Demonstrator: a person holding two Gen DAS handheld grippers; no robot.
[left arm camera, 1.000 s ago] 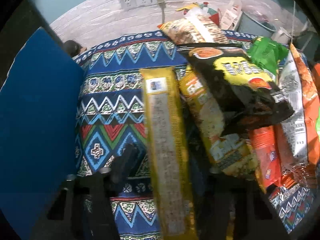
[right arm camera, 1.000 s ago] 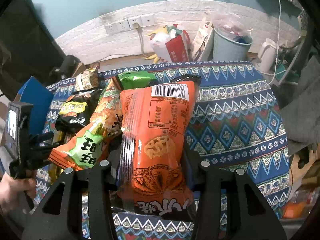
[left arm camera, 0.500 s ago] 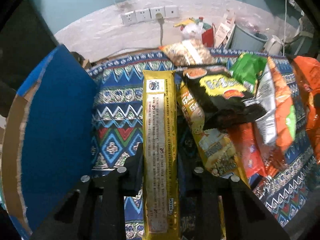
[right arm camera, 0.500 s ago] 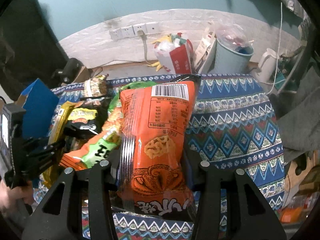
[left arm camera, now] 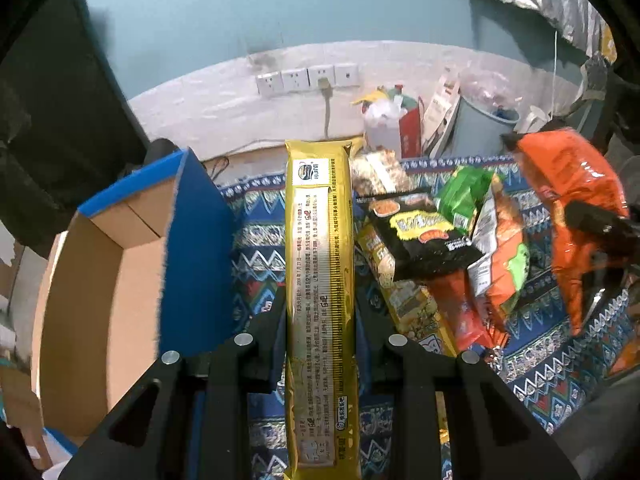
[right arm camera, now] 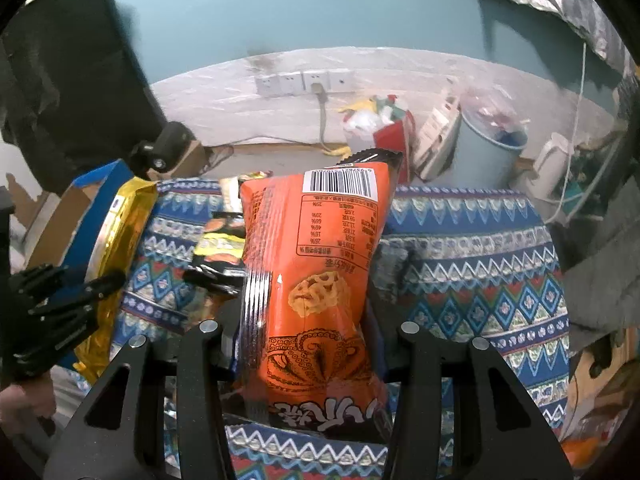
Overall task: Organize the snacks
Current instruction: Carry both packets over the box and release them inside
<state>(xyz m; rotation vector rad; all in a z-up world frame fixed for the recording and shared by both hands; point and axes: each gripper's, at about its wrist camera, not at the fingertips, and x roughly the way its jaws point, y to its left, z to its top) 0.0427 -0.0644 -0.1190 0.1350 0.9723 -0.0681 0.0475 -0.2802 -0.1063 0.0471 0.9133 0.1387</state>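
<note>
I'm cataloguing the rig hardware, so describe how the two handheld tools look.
Both are matt black. The left tool and right tool each have two flat angular arms with triangular cut-outs and round silver pivot bolts. From the right wrist view, the left tool's fingers show ridged black sides. No cables, markings or sleeves are visible.

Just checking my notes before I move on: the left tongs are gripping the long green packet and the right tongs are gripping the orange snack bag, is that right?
Not quite. The long packet in the left tongs is yellow-gold, not green, as the left wrist view shows. The right tongs do grip the orange snack bag.
</note>
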